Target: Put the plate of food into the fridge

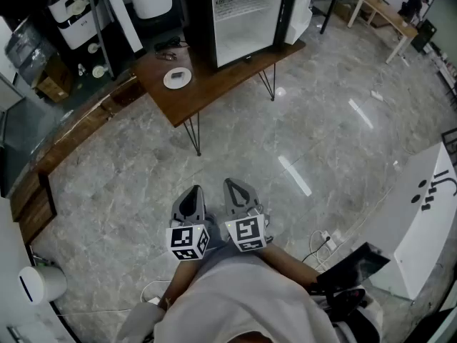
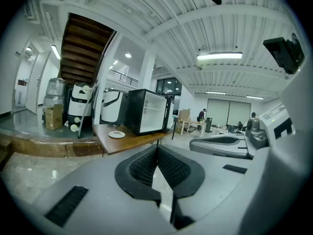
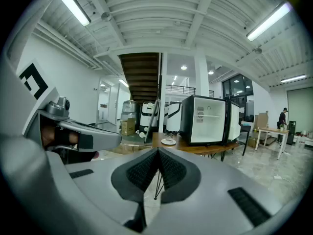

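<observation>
One plate (image 1: 177, 78) on table (image 1: 221, 81), well ahead of hand-held grippers (image 1: 194, 191) (image 1: 232, 186)

wooden table (image 1: 214, 84) on hairpin legs | cardboard box (image 2: 53, 117) left | power strip (image 1: 329, 241) on floor

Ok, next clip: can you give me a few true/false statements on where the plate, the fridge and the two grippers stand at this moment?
1. The fridge stands with its door open. True.
2. The plate is inside the fridge. False: it lies on the wooden table, beside the fridge.
3. The right gripper is holding the plate. False: its jaws are together with nothing between them.
4. The left gripper has its jaws together and is empty. True.
5. Both grippers are over the table. False: they are over the floor, well short of the table.
</observation>
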The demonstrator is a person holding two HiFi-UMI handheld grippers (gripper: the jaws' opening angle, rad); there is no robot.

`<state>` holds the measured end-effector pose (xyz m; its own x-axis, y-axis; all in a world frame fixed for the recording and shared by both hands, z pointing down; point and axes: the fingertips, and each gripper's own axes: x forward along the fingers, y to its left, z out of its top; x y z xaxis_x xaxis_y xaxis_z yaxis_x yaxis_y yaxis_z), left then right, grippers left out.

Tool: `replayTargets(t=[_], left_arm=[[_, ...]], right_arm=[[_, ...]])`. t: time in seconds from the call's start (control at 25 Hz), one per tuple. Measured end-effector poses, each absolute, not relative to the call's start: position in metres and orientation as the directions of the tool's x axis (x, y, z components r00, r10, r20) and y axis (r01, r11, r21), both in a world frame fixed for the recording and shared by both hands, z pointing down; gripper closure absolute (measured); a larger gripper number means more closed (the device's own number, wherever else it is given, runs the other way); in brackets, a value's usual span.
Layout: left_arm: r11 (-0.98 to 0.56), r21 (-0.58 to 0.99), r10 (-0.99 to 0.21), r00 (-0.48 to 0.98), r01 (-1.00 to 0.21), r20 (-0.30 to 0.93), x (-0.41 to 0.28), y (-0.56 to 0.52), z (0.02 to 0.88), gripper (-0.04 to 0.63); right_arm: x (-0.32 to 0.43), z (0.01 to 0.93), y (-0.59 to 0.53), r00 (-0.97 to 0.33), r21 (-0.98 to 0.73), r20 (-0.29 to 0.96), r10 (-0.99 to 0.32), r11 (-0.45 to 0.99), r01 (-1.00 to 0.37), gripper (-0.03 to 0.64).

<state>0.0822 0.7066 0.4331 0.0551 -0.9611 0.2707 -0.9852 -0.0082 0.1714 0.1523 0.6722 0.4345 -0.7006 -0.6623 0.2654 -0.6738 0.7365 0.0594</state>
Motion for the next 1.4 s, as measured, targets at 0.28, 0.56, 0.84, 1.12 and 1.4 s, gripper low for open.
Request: replayTargets(t=[0.28, 0.56, 0.84, 1.12, 1.4], left_arm=[[-0.004, 0.17, -0.96, 0.052, -0.985, 0.275, 0.084, 0.714, 0.443, 0.577], [0.01, 0.181, -0.958, 0.042, -0.983, 0.284, 0.079, 0.719, 0.444, 0.577], [0.031, 0.191, -0.958, 0.026, -0.981, 0.287, 0.064, 0.717, 0.453, 0.577], [0.051, 0.201, -0.953, 0.013, -0.978, 0.303, 0.035, 0.698, 0.462, 0.577], [0.055, 0.209, -0.954, 0.01, -0.976, 0.299, 0.002, 0.654, 0.464, 0.577]], right_arm=[[0.159, 0.439, 0.671, -0.704, 0.057, 0.255, -0.663, 0.737, -0.674, 0.6], [0.151, 0.435, 0.676, -0.725, 0.017, 0.245, -0.643, 0.751, -0.66, 0.598], [0.135, 0.45, 0.671, -0.734, 0.013, 0.269, -0.624, 0.764, -0.645, 0.598], [0.103, 0.46, 0.651, -0.747, 0.013, 0.285, -0.601, 0.781, -0.624, 0.598], [0.068, 0.465, 0.611, -0.751, 0.026, 0.298, -0.589, 0.792, -0.61, 0.598]])
